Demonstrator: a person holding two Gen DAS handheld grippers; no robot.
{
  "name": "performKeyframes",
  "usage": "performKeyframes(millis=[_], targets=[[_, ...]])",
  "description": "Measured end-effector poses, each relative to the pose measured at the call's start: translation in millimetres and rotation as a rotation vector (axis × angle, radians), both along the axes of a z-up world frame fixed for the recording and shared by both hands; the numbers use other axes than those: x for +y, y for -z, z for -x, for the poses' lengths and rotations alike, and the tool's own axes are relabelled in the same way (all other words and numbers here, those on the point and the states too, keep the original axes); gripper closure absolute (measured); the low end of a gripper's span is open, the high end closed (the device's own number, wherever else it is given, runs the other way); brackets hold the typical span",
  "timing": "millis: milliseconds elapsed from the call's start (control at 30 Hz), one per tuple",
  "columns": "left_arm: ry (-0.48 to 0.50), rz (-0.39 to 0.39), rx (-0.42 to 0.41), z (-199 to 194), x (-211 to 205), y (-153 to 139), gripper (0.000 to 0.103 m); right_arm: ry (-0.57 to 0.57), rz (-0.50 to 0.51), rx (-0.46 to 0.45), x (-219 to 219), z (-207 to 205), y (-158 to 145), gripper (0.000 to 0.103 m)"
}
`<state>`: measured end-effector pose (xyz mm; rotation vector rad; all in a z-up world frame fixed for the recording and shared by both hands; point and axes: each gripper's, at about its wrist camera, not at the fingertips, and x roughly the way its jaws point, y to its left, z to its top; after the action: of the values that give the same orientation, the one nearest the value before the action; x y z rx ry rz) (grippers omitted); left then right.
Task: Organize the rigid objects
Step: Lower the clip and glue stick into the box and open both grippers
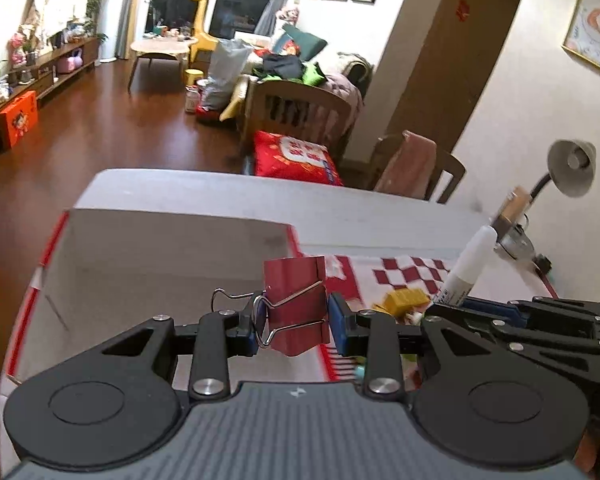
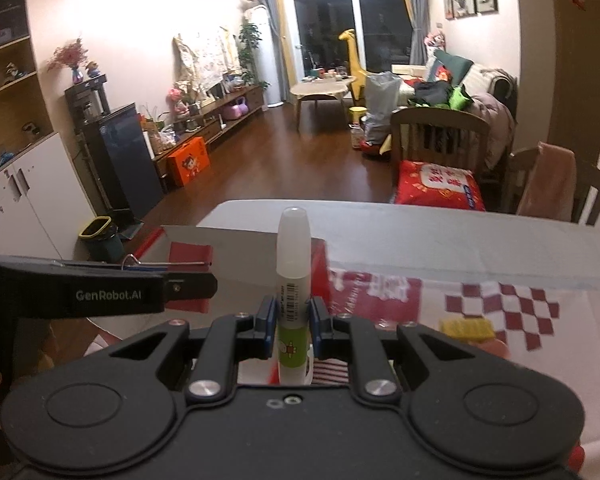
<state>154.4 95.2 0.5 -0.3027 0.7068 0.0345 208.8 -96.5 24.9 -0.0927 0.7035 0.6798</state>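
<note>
Both carried toward the box at the table's left edge: left gripper clamped a clip, right gripper a pen; next, release inside.

Pale grey surface across the middle of the right wrist view, far edge running level below the wooden floor. On it, a red-and-white checked cloth at right centre, with a small yellow block lying on the cloth at lower right. In the left wrist view, an open white box with red edging standing on the surface at centre left, just beside the cloth. At far right, a desk lamp, base near the edge.
</note>
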Motion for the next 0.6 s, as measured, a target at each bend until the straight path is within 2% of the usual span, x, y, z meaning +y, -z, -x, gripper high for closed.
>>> performKeyframes(millis=[167,367,600], targets=[[-0.037,-0.020,0.020,2.2,35.0,5.3,0.070,-0.027,0.014,0.007,32.4,-6.0,5.3,0.087],[-0.066,-0.054,0.088,-6.2,70.3,27.8,0.070,-0.063,0.072,0.013,75.8,-11.7,20.8,0.087],[-0.055,-0.099,0.189,-23.2,89.5,62.2,0.070,-0.079,0.152,0.097,112.5,-21.9,56.5,0.087]])
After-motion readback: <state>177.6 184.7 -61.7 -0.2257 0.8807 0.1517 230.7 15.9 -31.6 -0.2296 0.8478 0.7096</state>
